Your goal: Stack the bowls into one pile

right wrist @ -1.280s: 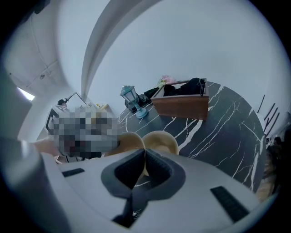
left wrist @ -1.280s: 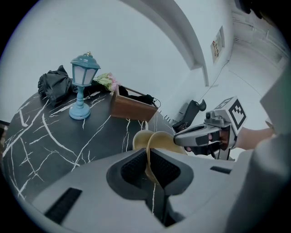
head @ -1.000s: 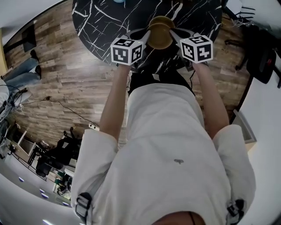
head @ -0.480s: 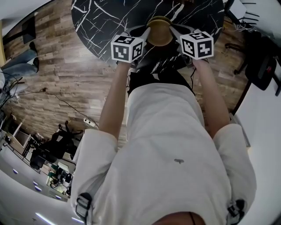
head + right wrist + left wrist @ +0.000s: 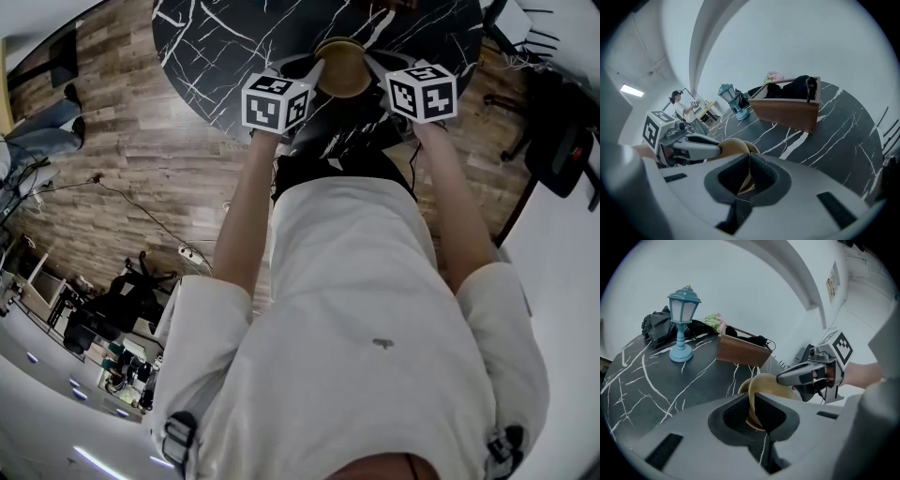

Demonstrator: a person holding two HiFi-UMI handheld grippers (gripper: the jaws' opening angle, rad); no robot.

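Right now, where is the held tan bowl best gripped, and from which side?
The rim, one pad inside the wall, one outside. The tan bowl is open upward, thin-walled and without handle, so only its edge fits the jaws. Come from opposite sides, as the left gripper and right gripper do now, each shut on the rim; that should keep it level.

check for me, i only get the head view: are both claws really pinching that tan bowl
observer: yes for the left claw; its own view shows it shut on the rim of the bowl.
operator: and the right
observer: the right claw is shut on the opposite rim the same way.
operator: anything beyond the bowl
observer: a wooden box sits further back on the table, with a blue lantern lamp near it.
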